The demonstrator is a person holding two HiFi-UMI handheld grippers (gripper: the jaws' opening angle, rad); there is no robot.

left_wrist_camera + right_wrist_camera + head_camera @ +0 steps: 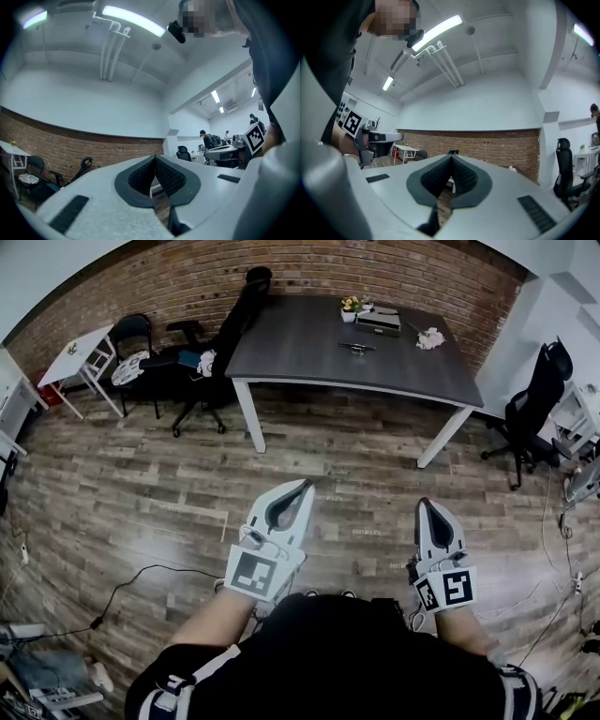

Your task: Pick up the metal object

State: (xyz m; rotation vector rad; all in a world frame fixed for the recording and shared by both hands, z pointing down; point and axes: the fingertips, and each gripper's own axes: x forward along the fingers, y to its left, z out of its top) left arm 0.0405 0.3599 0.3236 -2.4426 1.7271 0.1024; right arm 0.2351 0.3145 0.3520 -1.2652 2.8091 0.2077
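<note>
Table (291, 348) stands well ahead of left gripper (303, 487) and right gripper (427, 506). Metal object (357, 348) lies on it, ahead between the two grippers. Box (379, 322) lies behind the object. Office chair (220, 338) stands ahead-left of the left gripper, second chair (536, 399) ahead-right of the right gripper.

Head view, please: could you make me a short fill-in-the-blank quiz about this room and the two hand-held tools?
1. The metal object lies on the dark table, which stands before a wall built of ____.
2. The left gripper and the right gripper both have their jaws ____.
3. The floor is laid with planks that look like ____.
Missing words: brick; shut; wood.
</note>
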